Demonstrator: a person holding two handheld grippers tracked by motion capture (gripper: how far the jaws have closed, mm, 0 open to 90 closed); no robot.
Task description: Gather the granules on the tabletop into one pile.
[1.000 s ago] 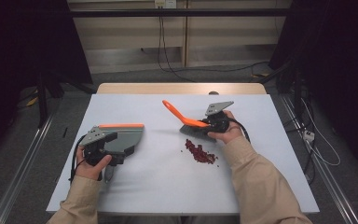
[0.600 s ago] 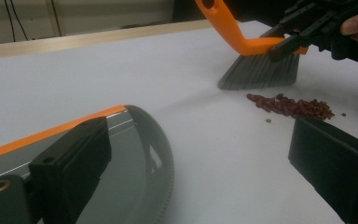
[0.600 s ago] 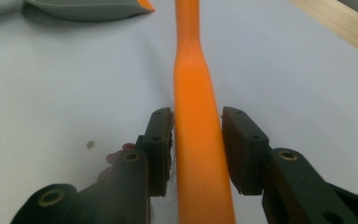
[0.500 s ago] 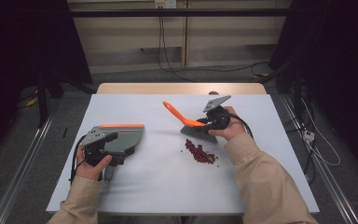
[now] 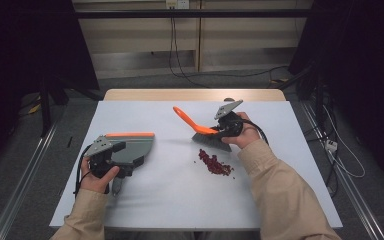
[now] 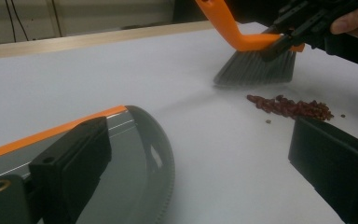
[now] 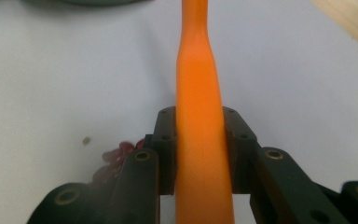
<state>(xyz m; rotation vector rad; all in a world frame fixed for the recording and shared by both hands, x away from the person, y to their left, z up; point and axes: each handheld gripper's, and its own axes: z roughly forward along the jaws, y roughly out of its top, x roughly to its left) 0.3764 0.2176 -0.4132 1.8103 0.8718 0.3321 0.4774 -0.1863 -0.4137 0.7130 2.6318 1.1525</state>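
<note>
A brush with an orange handle (image 5: pixel 189 120) (image 7: pixel 199 70) and grey bristles (image 5: pixel 212 142) (image 6: pixel 256 67) stands on the white table, just behind a small heap of red beans (image 5: pixel 214 163) (image 6: pixel 291 106). My right gripper (image 5: pixel 216 131) (image 7: pixel 199 122) is shut on the brush handle; its jaws have just been closing with the handle between them. A grey dustpan with an orange edge (image 5: pixel 132 146) (image 6: pixel 135 140) lies at the left. My left gripper (image 5: pixel 122 153) (image 6: pixel 200 128) stands open beside it, its left jaw over the pan and bare table between the jaws.
The white table (image 5: pixel 170 200) has a wooden strip along its far edge (image 5: pixel 195 95). A loose bean crumb (image 6: pixel 268 122) lies near the heap. Cables run on the floor behind and to the right (image 5: pixel 330 145). Metal rails flank the table.
The right gripper's top plate has tipped slightly up and away. The brush, the beans, the dustpan and the left hand stay where they were.
</note>
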